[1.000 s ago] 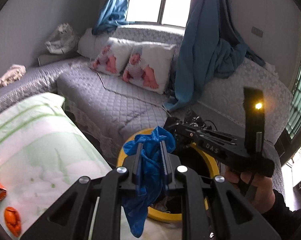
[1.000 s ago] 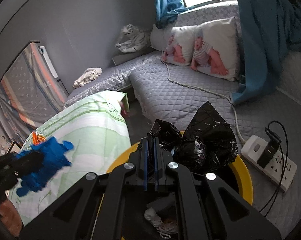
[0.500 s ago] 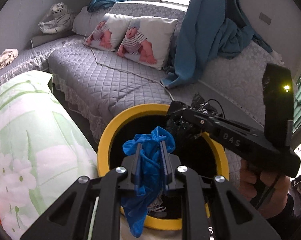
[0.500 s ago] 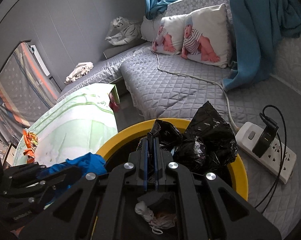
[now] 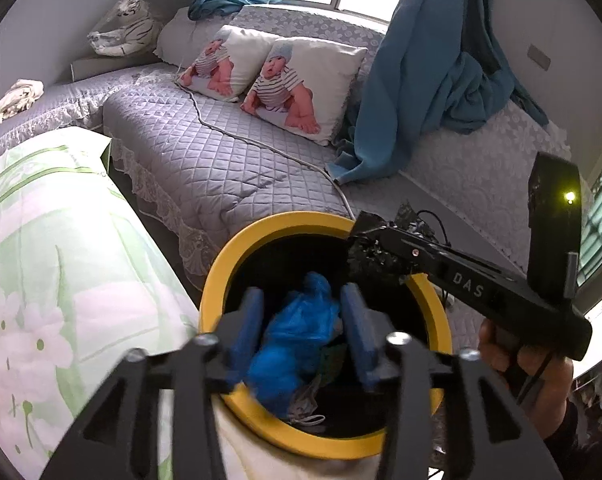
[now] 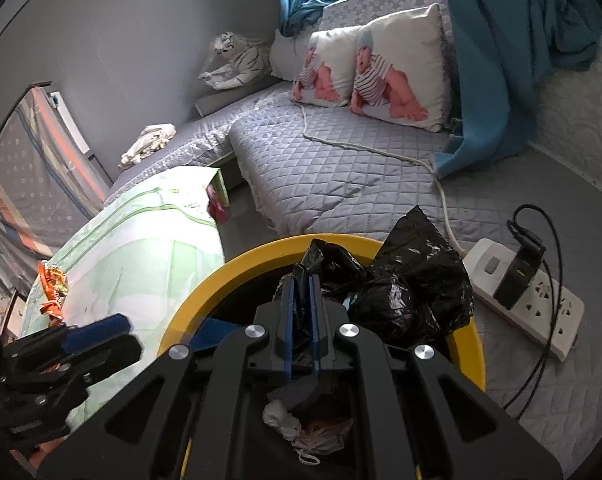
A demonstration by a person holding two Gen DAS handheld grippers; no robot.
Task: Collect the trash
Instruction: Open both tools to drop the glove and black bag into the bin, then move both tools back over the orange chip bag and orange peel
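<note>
Left gripper (image 5: 303, 318): we hold it over the open mouth of the yellow bin (image 5: 221, 280). Its jaws have just been opening, and now its blue fingers (image 5: 247, 326) stand apart.
Blue glove (image 5: 297, 340): this crumpled trash sits between our left fingers, and the pads do not press on it. It is blurred, inside the ring of the bin's rim.
Right gripper (image 6: 301, 300): its fingers are close together, clamped on a fold of the black bag (image 6: 405, 280) at the bin's far rim.
Black bag: it bunches up over the rim, on the side by the white power strip (image 6: 541, 312).
Bin: we see white crumpled trash (image 6: 297, 428) down at the bottom.
Green sheet (image 5: 41, 280): it lies just beside the bin. Orange wrappers (image 6: 53, 284) lie on its far edge.
Grey sofa (image 5: 221, 168): it is behind the bin, with two baby pillows (image 5: 301, 88) at its back edge.
</note>
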